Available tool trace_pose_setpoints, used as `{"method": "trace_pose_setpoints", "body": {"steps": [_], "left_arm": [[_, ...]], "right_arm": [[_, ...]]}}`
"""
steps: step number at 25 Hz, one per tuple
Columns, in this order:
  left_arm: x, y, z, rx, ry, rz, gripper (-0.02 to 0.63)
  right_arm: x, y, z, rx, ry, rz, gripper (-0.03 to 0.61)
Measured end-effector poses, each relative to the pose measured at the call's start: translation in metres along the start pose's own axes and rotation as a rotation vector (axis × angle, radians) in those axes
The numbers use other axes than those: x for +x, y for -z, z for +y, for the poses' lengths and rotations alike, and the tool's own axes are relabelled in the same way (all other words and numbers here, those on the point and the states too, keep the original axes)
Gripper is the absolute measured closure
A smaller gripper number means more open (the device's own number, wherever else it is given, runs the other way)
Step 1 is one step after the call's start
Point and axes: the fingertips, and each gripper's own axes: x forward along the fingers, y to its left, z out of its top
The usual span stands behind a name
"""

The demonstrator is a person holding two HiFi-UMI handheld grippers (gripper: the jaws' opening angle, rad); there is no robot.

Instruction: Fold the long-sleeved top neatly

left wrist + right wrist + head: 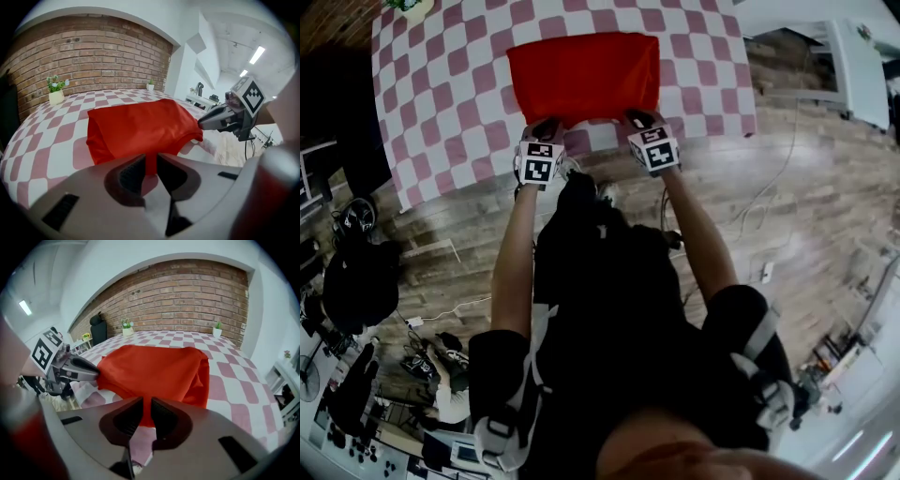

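Two grips on red top: left tool, right tool.

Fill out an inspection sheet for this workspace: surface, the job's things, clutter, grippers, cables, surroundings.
Surface: table under a pink-and-white checked cloth; the cloth lies flat.
Job's things: red top, partly folded into a rough rectangle, with its near edge held at two points.
Clutter: two small potted plants at the table's far edge, one larger than the other.
Grippers: left gripper and right gripper, each with its fingers closed on the red top's near edge.
Cables: a white cable trails over the floor beside the table.
Surroundings: brick wall behind the table, wooden floor, white furniture to the side.
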Motion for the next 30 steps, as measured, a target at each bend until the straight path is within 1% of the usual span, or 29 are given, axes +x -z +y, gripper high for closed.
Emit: {"method": "trace_pose_setpoints", "body": {"steps": [3,5,7,10,13,17,20,25,30], "left_arm": [[-0.020,-0.016,0.000,-0.049,-0.005,-0.073,0.543],[-0.036,-0.028,0.001,-0.085,-0.018,-0.116,0.547],[-0.050,-0.041,0.004,-0.097,-0.039,-0.159,0.574],[-0.070,-0.063,0.006,-0.115,-0.078,-0.222,0.598],[-0.092,-0.086,0.004,-0.142,-0.103,-0.279,0.606],[-0.116,-0.115,0.001,-0.155,-0.144,-0.346,0.607],[-0.127,-0.130,0.003,-0.165,-0.195,-0.374,0.607],[-0.128,-0.135,0.007,-0.263,-0.304,-0.360,0.607],[-0.127,-0.138,0.009,-0.342,-0.421,-0.368,0.606]], "right_arm": [[-0.015,-0.020,0.000,0.005,-0.010,-0.068,0.532],[-0.029,-0.040,0.004,0.016,-0.014,-0.116,0.532],[-0.041,-0.066,0.009,0.012,-0.020,-0.170,0.534],[-0.058,-0.104,0.016,0.003,-0.040,-0.255,0.551],[-0.070,-0.136,0.024,-0.009,-0.060,-0.311,0.565],[-0.080,-0.172,0.034,-0.012,-0.120,-0.369,0.569],[-0.084,-0.192,0.039,-0.071,-0.173,-0.382,0.569],[-0.079,-0.218,0.040,-0.217,-0.284,-0.367,0.569],[-0.071,-0.243,0.046,-0.338,-0.409,-0.350,0.569]]}}
